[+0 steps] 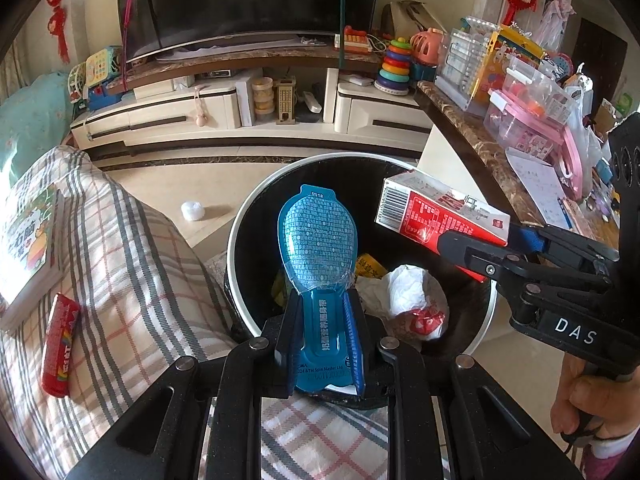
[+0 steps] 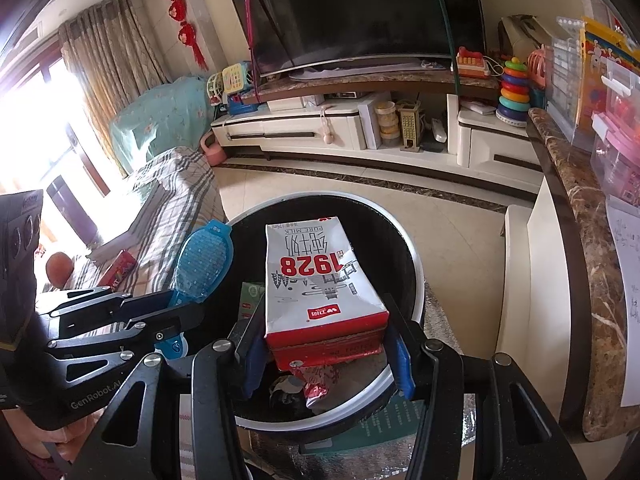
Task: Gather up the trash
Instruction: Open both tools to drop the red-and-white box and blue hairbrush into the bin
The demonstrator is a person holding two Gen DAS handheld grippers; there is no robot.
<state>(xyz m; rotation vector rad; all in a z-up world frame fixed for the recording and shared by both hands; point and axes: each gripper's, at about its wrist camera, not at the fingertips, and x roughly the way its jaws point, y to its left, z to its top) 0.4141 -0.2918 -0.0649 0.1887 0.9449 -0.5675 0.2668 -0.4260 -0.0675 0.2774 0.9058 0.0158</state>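
Both claws are loaded up and hanging over the trash bin (image 1: 240,240), which is a round black bucket with a white rim sitting on the tile floor. The left gripper (image 1: 320,316) is clamped snug on the narrow handle end of a blue spoon-shaped wrapper (image 1: 318,236), with the wide end poking up toward 12 o'clock right above the bin's mouth. In the left view the right gripper (image 1: 472,248) comes in from 3 o'clock, closed on a red and white milk carton (image 1: 424,210) that sticks out over the bin's rim at about 2 o'clock. From the right wrist view, that carton (image 2: 320,280) sits dead center between the blue-padded fingers (image 2: 402,364), squeezed on both sides, "1928" printed upside down on top, with the bin (image 2: 416,276) open right underneath it. The left gripper (image 2: 180,312) shows at 9 o'clock there, wrapper (image 2: 204,260) tilted up over the bin's left edge. Inside the bin there's already crumpled white paper (image 1: 400,288) and a red and white wrapper (image 1: 426,320) near the bottom. Off at 9 o'clock in the left view a red snack packet (image 1: 60,348) lies on the plaid sofa cover (image 1: 132,272), and a white paper ball (image 1: 193,211) sits on the floor at around 10 o'clock from the bin.
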